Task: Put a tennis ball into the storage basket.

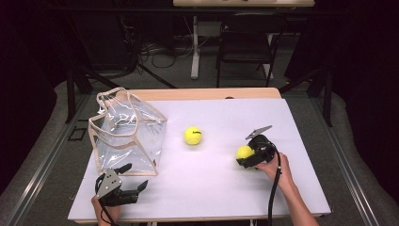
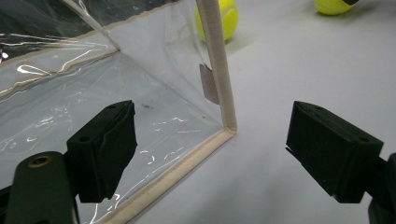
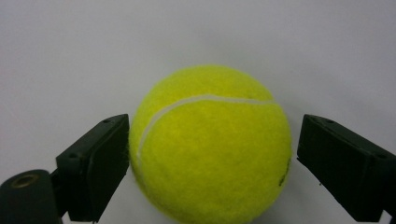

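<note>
Left hand-held gripper [image 1: 134, 178]: near front-left edge of surface, just in front of bag's near corner. Jaws wide apart, nothing btwn them. In left gripper view [image 2: 212, 154] the bag's lower corner sits btwn the jaws but further off; no contact visible.
Left hand [image 1: 104, 210]: at bottom edge of high view, wrapped round gripper body; grey three-cornered plate on top.
Clear bag [image 1: 126, 133]: transparent plastic w/ beige trim, standing upright on left part of surface, mouth up and open. Left gripper view shows beige seam [image 2: 217, 65] running down to the corner, small tag on the wall beside it. Interior looks empty as far as visible.
Surface [image 1: 211, 188]: white sheet over wooden top; wood strip exposed along far edge.
Centre ball [image 1: 192, 135]: yellow tennis ball, lying free on surface btwn bag and right gripper, apart from both. Also seen through/behind bag edge in left gripper view [image 2: 229, 18].
Right ball [image 1: 244, 152]: yellow tennis ball on surface, right of centre, btwn right gripper's jaws. Right gripper view [image 3: 210, 144]: left jaw at or nearly at the felt, right jaw w/ a small gap.
Right hand-held gripper [image 1: 246, 155]: jaws spread either side of right ball, not clamped.
Right hand [image 1: 275, 168]: holds gripper from behind; cable trails back along forearm.
</note>
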The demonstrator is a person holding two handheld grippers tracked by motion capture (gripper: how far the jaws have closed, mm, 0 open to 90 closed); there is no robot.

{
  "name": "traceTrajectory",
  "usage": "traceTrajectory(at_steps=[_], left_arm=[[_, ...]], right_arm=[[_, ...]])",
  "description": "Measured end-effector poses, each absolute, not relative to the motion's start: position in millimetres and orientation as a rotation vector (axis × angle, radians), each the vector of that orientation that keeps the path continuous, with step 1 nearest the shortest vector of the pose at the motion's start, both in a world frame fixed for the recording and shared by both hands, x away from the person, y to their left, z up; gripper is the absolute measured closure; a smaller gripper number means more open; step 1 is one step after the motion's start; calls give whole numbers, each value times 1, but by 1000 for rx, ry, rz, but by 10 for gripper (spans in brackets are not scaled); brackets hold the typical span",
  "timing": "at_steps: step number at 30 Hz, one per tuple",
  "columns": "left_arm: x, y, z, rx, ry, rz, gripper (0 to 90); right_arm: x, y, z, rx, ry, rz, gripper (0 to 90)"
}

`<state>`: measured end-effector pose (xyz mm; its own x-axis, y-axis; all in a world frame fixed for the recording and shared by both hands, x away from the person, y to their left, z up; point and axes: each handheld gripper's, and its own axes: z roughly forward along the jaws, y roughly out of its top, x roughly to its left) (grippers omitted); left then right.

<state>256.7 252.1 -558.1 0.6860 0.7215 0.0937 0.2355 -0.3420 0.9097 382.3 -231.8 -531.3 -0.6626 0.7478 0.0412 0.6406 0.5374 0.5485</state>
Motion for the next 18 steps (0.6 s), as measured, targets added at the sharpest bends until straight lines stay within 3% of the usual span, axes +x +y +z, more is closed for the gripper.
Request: traceTrajectory(at_steps=[11,18], left_arm=[[256,253,-557,1900,743,614,160],[255,252,-557,1903,739,615,160]], right_arm=[[383,-234,-532,1213,2580,831,253],[382,-234,-531,1221,2575,846,260]])
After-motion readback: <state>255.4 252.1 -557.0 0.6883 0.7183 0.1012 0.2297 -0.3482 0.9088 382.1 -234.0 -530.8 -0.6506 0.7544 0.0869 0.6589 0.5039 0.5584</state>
